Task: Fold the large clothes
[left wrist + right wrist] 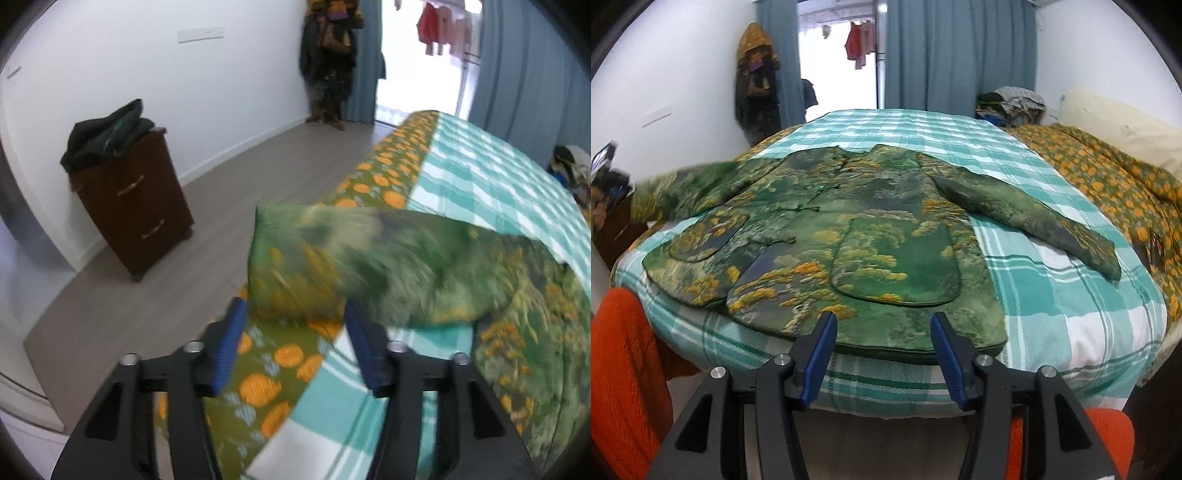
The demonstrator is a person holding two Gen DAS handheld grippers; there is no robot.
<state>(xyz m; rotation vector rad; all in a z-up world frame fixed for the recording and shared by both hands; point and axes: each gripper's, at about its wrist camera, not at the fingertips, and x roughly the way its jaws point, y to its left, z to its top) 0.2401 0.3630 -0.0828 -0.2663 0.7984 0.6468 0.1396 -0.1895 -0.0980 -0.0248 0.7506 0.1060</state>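
A bed [1052,302] with a teal checked cover fills most of the right wrist view, an orange-dotted quilt [1108,184] heaped along its right edge and a pillow [1115,122] behind that. A green floral jacket [849,236] lies flat, front up, across the bed's near half, its hem at the near edge. One sleeve [1027,218] lies stretched toward the right edge; the other sleeve [369,266] reaches over the left edge, where it appears blurred in the left wrist view. A brown cabinet [136,206] stands on the floor against the wall, well apart from the bed, with dark clothes [107,133] piled on top. Blue curtains [953,55] frame a bright doorway beyond the far edge. The left gripper [291,314] is spread wide, empty, its blue pads just short of that sleeve's cuff. The right gripper [882,325] is likewise spread wide and holds nothing, hovering at the jacket's hem by the near edge.
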